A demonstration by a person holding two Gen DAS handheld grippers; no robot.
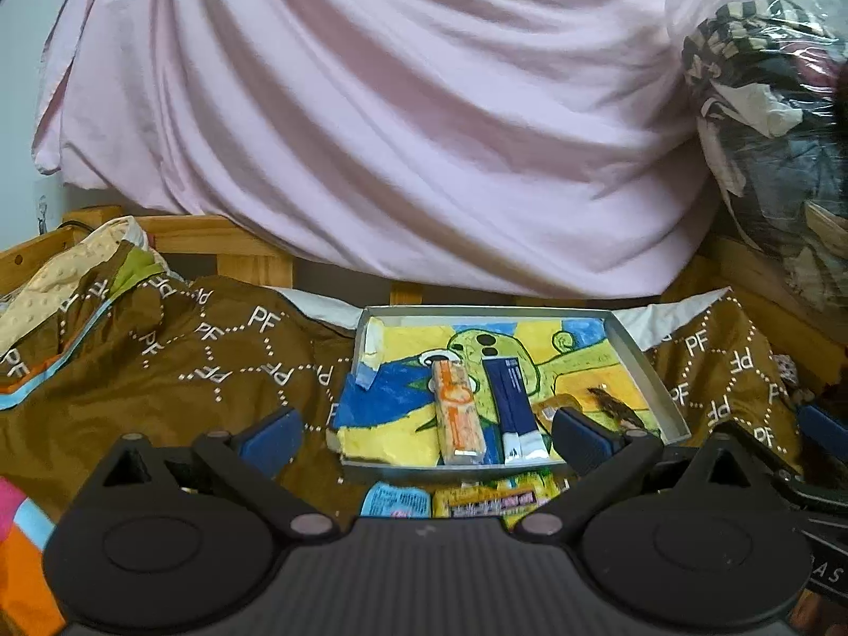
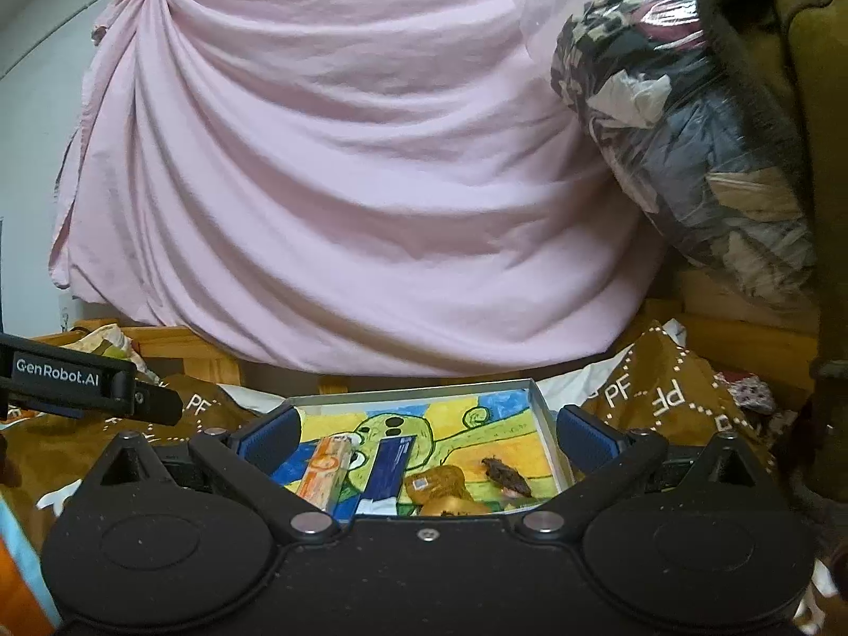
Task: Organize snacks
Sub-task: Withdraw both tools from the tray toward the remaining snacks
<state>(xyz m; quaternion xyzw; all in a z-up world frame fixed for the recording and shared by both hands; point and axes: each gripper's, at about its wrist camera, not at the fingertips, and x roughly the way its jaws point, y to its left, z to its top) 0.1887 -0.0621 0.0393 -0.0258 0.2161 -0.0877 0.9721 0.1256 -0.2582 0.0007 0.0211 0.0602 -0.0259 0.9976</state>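
Observation:
A shallow grey tray [image 1: 644, 365] lined with a bright drawing lies on the brown bedspread. In it lie an orange snack bar [image 1: 457, 413], a dark blue bar [image 1: 511, 403], a brown packet [image 1: 554, 404] and a dark brown snack [image 1: 615, 403]. My left gripper [image 1: 424, 437] is open and empty, hovering at the tray's near edge. Just in front of the tray lie a light blue packet [image 1: 396, 499] and a yellow packet [image 1: 493, 495]. My right gripper [image 2: 424, 440] is also open and empty above the tray [image 2: 551, 424], with the orange bar [image 2: 323, 471], blue bar [image 2: 389, 469] and brown packet [image 2: 440, 482] below.
A pink sheet [image 1: 381, 116] hangs behind the bed. A clear bag of clothes [image 1: 768, 122] bulges at the right. The brown "PF" bedspread [image 1: 175, 365] is rumpled at the left, over a wooden frame [image 1: 212, 244]. The left gripper's body [image 2: 63, 373] shows at the right view's left edge.

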